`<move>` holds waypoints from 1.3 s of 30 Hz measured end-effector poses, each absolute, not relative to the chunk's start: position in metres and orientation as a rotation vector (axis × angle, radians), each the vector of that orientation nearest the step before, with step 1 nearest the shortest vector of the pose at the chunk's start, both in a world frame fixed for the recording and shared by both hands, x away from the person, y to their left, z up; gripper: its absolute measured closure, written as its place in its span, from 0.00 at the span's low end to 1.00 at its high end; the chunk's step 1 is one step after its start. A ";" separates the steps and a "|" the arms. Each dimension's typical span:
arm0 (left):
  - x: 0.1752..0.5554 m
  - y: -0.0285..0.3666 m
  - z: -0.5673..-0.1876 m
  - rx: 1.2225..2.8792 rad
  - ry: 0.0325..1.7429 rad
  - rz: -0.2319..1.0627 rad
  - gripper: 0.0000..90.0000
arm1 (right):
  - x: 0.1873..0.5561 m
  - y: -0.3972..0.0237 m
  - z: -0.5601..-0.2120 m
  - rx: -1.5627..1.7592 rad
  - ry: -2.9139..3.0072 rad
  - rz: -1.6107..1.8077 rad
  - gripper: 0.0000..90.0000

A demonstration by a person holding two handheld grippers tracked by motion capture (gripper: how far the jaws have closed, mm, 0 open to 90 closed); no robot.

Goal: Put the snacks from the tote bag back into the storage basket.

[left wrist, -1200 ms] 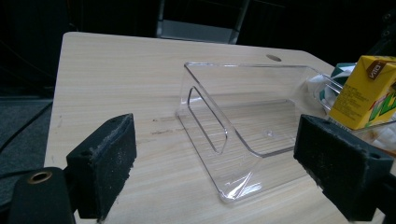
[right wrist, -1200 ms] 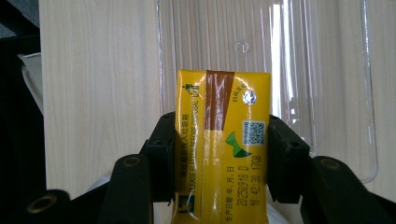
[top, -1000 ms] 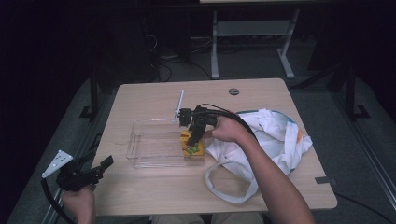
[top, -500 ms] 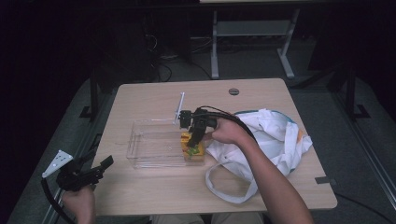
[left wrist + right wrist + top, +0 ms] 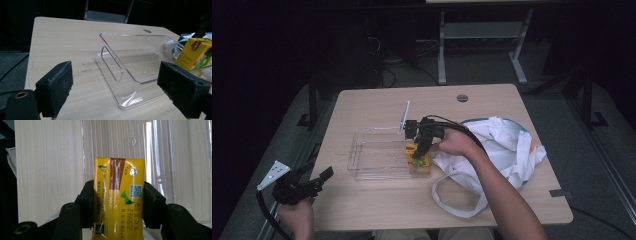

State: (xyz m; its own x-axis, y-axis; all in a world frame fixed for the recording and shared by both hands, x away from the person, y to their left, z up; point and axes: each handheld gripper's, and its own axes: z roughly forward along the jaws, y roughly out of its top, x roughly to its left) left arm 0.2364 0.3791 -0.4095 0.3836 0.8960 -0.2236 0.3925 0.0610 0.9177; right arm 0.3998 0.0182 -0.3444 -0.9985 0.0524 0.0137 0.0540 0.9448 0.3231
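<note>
Juice carton (image 5: 419, 159) in clear tray (image 5: 377, 161), gripper-clamped.

A dim lab: lone wooden table (image 5: 377, 107), floor cables (image 5: 387, 75), metal desk frame (image 5: 482, 35) behind.

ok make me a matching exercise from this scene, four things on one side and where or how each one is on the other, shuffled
Things:
1. yellow drink carton
2. clear plastic bin
3. white cloth bag
4. left gripper

Places or states:
A. lies crumpled on the right part of the table
B. jaws open, holding nothing, near the table's left front corner
C. clamped between the jaws of the right gripper
D. rests on the middle of the table, see-through

Pairs: 1-C, 2-D, 3-A, 4-B
</note>
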 end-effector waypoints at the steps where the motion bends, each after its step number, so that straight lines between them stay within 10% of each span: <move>1: 0.236 0.379 -0.409 1.533 1.199 0.569 0.14 | 0.400 0.018 -0.345 -0.090 -3.091 -0.512 0.58; 39: 0.236 0.379 -0.409 1.535 1.200 0.572 0.14 | 0.396 0.014 -0.353 -0.074 -3.089 -0.496 0.57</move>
State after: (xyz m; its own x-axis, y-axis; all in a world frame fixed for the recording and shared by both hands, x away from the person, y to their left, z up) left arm 0.2362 0.3788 -0.4092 0.3813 0.8973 -0.2223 0.3930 0.0603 0.9176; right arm 0.3960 0.0141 -0.3531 -0.9988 0.0445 0.0191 0.0483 0.9486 0.3129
